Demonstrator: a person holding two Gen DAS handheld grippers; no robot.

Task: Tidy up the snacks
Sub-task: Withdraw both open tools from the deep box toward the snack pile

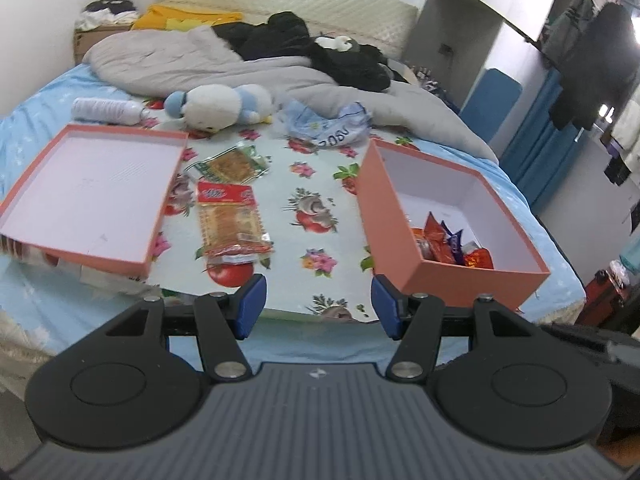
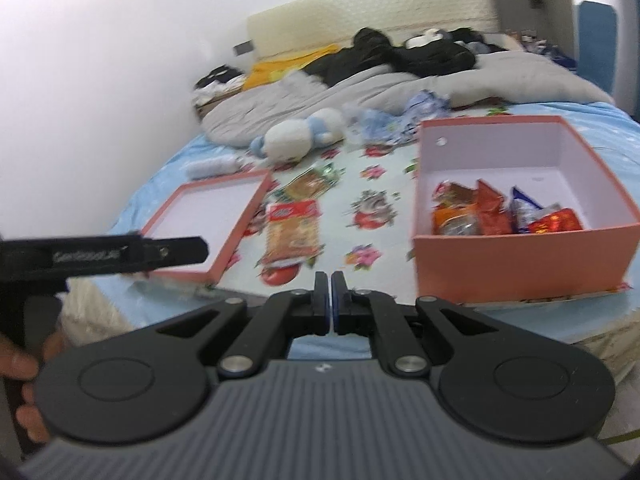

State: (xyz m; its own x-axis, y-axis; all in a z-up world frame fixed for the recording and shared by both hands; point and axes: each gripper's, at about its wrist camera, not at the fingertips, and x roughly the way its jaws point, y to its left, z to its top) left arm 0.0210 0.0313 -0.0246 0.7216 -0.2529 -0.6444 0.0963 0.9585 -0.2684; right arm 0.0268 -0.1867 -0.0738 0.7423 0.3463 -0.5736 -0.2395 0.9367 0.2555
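Mid-sort: deep salmon cardboard box (image 1: 448,276) part-filled; two clear-wrapped cracker packs (image 1: 232,220) left on floral sheet. Left gripper (image 1: 318,306) wide, empty; right gripper (image 2: 330,300) pinched closed, empty. Next: left tongs onto nearer pack.

**Little you can read here**

On the crumpled blue bag (image 1: 326,126) behind the snacks you can make out dark characters, roughly "ZOBU", though not surely. The black tool (image 2: 100,257) at the left of your right wrist view bears a pale brand word, too blurred to spell. The red packet (image 1: 226,193) carries a logo you cannot read.
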